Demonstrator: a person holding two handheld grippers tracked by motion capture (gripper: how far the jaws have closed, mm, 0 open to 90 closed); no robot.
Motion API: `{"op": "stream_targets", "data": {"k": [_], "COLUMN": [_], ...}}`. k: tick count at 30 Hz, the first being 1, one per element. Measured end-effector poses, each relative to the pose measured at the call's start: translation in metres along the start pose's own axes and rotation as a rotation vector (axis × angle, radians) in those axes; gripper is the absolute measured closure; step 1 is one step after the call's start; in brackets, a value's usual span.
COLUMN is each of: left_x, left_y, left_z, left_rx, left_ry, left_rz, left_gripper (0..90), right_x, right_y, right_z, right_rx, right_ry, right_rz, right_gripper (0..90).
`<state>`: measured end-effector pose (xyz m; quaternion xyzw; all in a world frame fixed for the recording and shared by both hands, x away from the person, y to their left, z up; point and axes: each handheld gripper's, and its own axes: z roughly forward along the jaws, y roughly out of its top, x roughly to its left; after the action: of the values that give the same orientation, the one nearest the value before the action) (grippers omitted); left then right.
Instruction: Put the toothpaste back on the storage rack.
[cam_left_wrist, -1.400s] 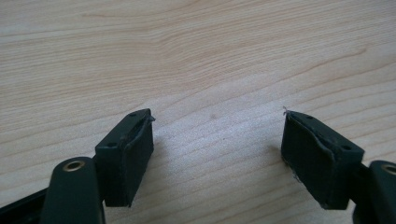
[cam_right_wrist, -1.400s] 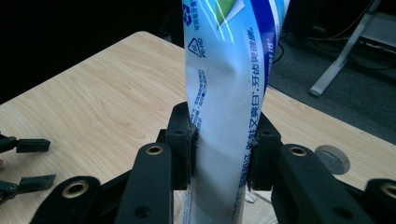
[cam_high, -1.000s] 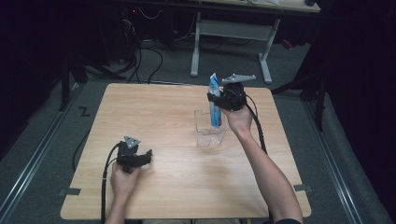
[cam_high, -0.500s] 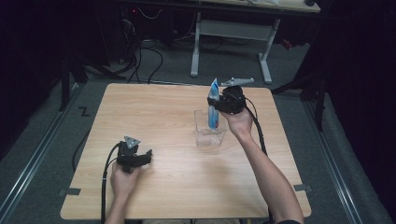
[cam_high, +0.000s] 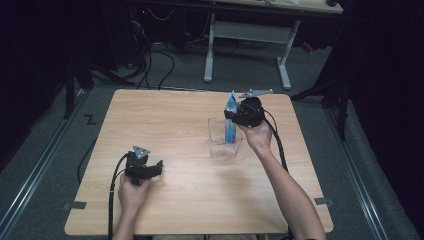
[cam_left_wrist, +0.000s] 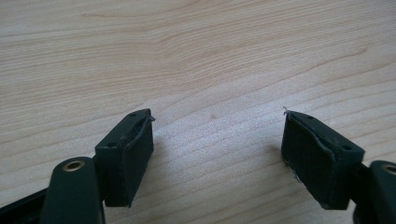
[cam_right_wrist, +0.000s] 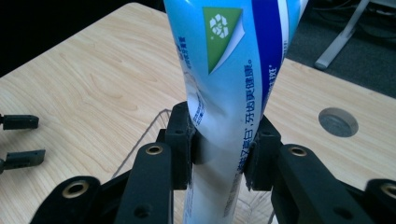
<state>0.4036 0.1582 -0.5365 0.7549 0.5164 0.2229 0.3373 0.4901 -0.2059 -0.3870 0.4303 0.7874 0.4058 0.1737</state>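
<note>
My right tongs grip the toothpaste tube mid-frame; I'd lower it straight into the clear cup. Left tongs gape empty.

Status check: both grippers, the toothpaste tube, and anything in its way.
Right gripper shut on toothpaste tube, upright over clear container. Left gripper open, empty, on table. Nothing in the way.

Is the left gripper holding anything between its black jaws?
No: the left gripper has its jaws spread wide over the bare light wooden table.
</note>
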Motion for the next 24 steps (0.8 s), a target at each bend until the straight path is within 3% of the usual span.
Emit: {"op": "stream_targets", "data": {"k": [24], "left_x": [0.000], "left_y": [0.000], "left_z": [0.000], "left_rx": [-0.001], "left_ry": [0.000], "left_rz": [0.000], "left_gripper": [25.6], "right_x": [-0.004], "right_y": [-0.017], "right_z": [0.005], "right_rx": [0.034], "right_ry": [0.011], "right_rz": [0.037], "right_gripper": [67.1]}}
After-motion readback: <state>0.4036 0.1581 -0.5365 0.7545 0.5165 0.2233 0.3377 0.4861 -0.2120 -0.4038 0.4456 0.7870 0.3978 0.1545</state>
